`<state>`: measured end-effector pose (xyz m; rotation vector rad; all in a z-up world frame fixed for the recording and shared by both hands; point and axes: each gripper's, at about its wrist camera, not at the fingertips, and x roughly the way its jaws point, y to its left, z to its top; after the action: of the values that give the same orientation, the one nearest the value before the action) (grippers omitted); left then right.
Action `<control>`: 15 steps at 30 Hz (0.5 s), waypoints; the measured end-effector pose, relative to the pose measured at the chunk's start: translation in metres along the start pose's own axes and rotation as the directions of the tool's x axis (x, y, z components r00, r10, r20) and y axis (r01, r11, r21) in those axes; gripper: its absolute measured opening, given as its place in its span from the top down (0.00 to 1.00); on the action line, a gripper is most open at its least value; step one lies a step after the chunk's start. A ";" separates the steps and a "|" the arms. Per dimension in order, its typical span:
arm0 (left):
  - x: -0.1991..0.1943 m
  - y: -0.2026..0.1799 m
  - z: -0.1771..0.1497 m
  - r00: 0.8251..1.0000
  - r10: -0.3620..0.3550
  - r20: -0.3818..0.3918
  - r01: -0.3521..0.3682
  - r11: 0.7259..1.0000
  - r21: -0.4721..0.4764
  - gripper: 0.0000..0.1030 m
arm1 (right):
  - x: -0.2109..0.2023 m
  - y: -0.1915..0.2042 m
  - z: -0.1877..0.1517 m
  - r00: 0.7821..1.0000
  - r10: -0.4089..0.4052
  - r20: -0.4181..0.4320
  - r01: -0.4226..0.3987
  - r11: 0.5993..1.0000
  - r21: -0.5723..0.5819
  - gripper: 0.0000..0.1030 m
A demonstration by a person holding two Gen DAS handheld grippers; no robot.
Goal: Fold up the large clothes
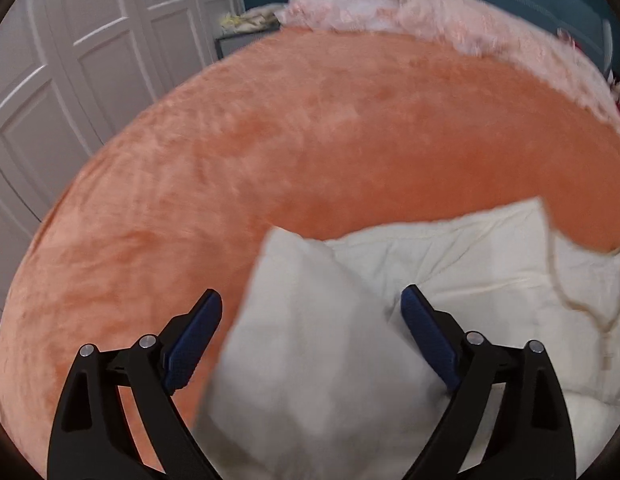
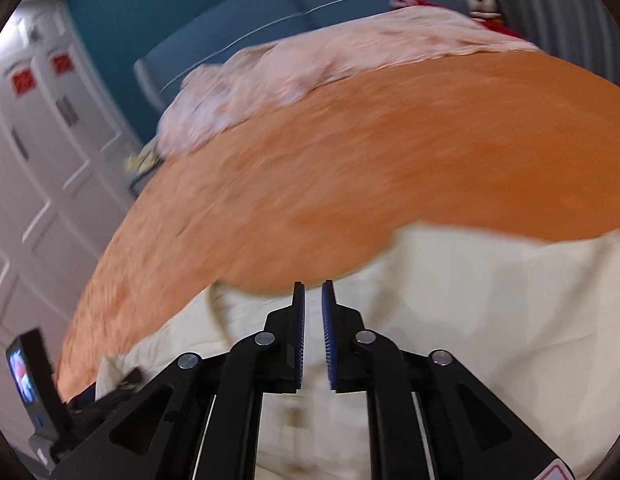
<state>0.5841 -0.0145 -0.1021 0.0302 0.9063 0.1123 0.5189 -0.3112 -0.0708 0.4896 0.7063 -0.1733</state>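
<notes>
— Left wrist view?
— The left gripper (image 1: 311,312) has its jaws wide apart around a raised fold of the cream garment (image 1: 449,280), which lies near on the orange plush bedspread (image 1: 310,128). A pink fluffy blanket (image 1: 389,4) is heaped at the far edge.

— Right wrist view?
— Blurred. The right gripper (image 2: 313,312) has its jaws nearly together, a narrow gap showing, nothing visibly clamped, over the cream garment (image 2: 489,300).

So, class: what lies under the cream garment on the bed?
The cream garment rests directly on the orange fleece blanket, which shows all around its far edge. Whatever lies beneath the garment's middle, and beneath the blanket itself, is covered.
</notes>
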 end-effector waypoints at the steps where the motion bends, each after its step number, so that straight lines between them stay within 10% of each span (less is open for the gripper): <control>1: -0.016 0.003 0.001 0.999 -0.050 0.021 0.051 0.999 -0.017 0.14 | -0.009 -0.013 0.007 1.000 -0.008 0.006 0.008 1.000 0.008 0.86; 5: -0.061 -0.025 0.010 0.976 -0.207 0.062 0.205 0.978 0.042 0.14 | -0.041 -0.079 0.031 0.994 -0.107 0.036 0.105 0.994 0.040 0.63; 15: -0.069 -0.203 0.009 0.872 -0.475 -0.119 0.489 0.842 0.225 0.14 | -0.011 -0.149 0.024 0.994 -0.013 -0.108 0.034 0.980 0.197 0.63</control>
<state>0.5657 -0.2238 -0.0574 0.0310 0.9584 -0.4781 0.4781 -0.4529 -0.1035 0.6854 0.8035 -0.2427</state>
